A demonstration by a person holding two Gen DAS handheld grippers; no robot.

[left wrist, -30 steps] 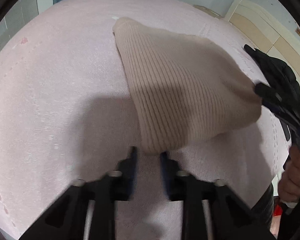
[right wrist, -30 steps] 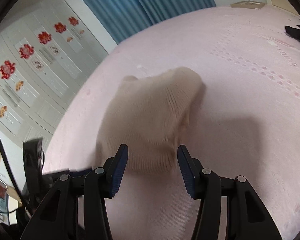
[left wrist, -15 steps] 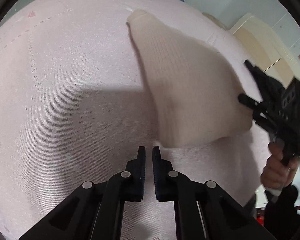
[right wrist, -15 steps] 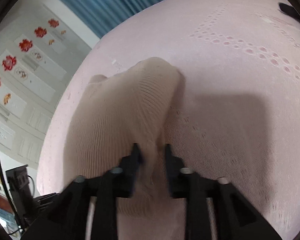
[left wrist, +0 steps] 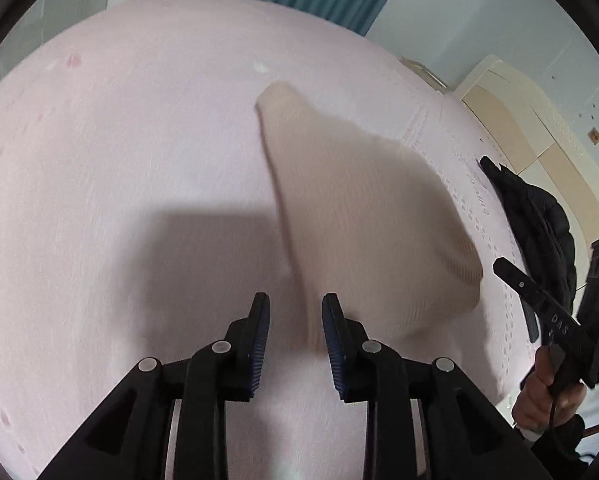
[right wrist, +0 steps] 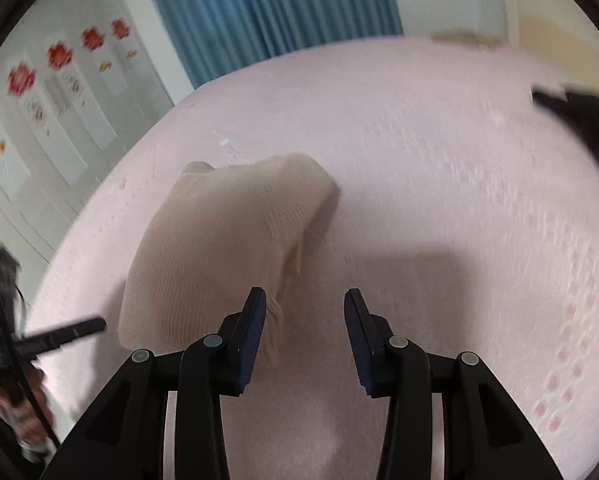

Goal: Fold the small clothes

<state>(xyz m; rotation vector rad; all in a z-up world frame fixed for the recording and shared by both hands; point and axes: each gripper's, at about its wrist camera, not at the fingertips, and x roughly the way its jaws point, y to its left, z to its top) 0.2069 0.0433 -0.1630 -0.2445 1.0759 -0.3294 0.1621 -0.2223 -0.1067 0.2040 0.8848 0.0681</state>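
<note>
Nearest in the left wrist view, the left gripper (left wrist: pixel 293 322) has its two blue-padded jaws parted, and they have just been opening; the near corner of the garment sits in the gap between them, though no pad presses on it. The right gripper (right wrist: pixel 304 322) stands released too, its jaws wider apart, with the near edge of the cloth just beside the left pad and bare sheet between the pads.

The beige knit garment (left wrist: pixel 363 220) lies on the pink bedspread (left wrist: pixel 119 160), in the middle of the bed. It is a finely ribbed knit, folded into a rough wedge — narrow and rounded at the far end, broad and thick at the near end, where a ribbed hem rolls over at the corner. From the right wrist view the same garment (right wrist: pixel 227 240) shows a small flap sticking out on its right side.

What kind of garment it is cannot be told from the folded shape. Both views are smeared by motion blur. At the edge of the left view a hand (left wrist: pixel 547 396) grips a black handle, partly cut off by the frame. Farther off a dark jacket (left wrist: pixel 539 220) lies at the bed's edge, and beyond hangs a blue curtain (right wrist: pixel 267 12).
</note>
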